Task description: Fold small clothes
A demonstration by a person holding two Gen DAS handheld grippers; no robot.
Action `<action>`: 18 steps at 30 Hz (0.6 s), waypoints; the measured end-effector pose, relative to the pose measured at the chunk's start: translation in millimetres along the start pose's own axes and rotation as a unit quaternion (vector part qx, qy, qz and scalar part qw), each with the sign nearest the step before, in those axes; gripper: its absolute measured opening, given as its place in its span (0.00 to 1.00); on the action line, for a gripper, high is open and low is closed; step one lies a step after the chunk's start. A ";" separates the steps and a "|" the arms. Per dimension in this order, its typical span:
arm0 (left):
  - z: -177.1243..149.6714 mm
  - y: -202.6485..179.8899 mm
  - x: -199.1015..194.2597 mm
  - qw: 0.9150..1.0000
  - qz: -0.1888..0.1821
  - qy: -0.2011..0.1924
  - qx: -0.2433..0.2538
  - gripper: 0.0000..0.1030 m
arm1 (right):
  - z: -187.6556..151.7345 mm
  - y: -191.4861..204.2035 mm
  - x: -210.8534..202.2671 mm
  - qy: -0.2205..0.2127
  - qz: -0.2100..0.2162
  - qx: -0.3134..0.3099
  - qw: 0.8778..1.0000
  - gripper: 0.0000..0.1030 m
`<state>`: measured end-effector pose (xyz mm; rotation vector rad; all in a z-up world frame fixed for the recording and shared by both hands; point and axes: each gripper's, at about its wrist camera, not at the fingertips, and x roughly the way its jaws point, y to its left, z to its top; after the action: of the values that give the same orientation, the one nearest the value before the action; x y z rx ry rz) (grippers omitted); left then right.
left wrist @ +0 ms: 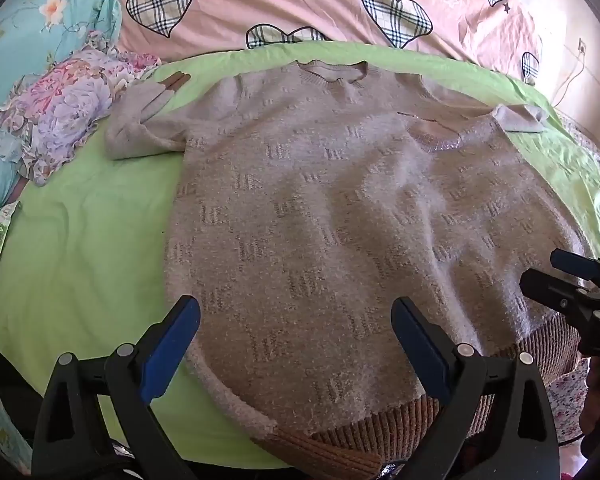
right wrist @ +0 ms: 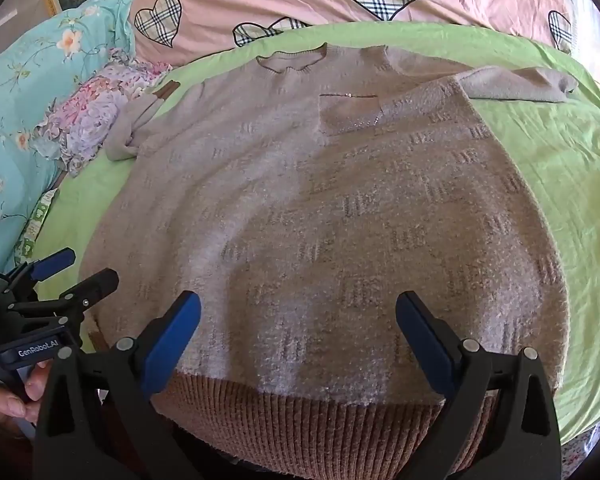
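A fuzzy beige-grey sweater (left wrist: 340, 208) lies flat on a green sheet (left wrist: 88, 240), neck far, brown ribbed hem (left wrist: 364, 436) nearest me. It also shows in the right wrist view (right wrist: 320, 220), with its hem (right wrist: 312, 420). One sleeve is bunched at the far left (left wrist: 140, 128), the other folded at the far right (right wrist: 516, 84). My left gripper (left wrist: 296, 332) is open and empty above the hem's left part. My right gripper (right wrist: 298, 332) is open and empty above the hem's right part. Each gripper shows in the other's view: the right one (left wrist: 568, 280), the left one (right wrist: 80, 272).
A pink quilt with plaid hearts (left wrist: 300, 4) lies behind the sheet. A turquoise floral pillow (right wrist: 32, 92) and a purple floral cloth (left wrist: 56, 120) lie at the left. Bare green sheet (right wrist: 572, 184) lies to the sweater's right.
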<state>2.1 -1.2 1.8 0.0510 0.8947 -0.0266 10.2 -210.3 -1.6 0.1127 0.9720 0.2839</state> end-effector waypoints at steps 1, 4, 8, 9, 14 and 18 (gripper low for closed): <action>0.6 -0.1 -0.5 1.000 -0.001 0.000 -0.001 0.94 | -0.3 1.0 -0.1 0.000 0.000 -0.001 1.000 0.95; -2.4 -2.7 -2.4 1.000 -0.004 -0.005 -0.003 0.94 | -5.1 7.1 -2.4 -0.003 -0.002 -0.006 1.000 0.95; -1.6 0.7 -3.2 1.000 -0.011 -0.009 -0.003 0.94 | -1.1 7.4 0.6 -0.011 -0.007 -0.019 1.000 0.95; -0.7 1.1 -2.4 1.000 -0.014 -0.010 -0.004 0.94 | 1.9 7.3 2.9 -0.010 -0.006 -0.023 1.000 0.95; 0.5 1.4 -3.7 1.000 -0.020 -0.012 -0.006 0.94 | 2.6 11.0 6.0 -0.014 -0.003 -0.030 0.999 0.95; 1.3 2.4 -3.6 0.999 -0.032 -0.014 -0.017 0.94 | 2.2 11.2 6.2 -0.024 -0.002 -0.033 0.999 0.95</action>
<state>0.9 1.1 5.5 -0.0094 0.8691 -0.0712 13.2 -197.7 -2.9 0.0571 0.9147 0.3078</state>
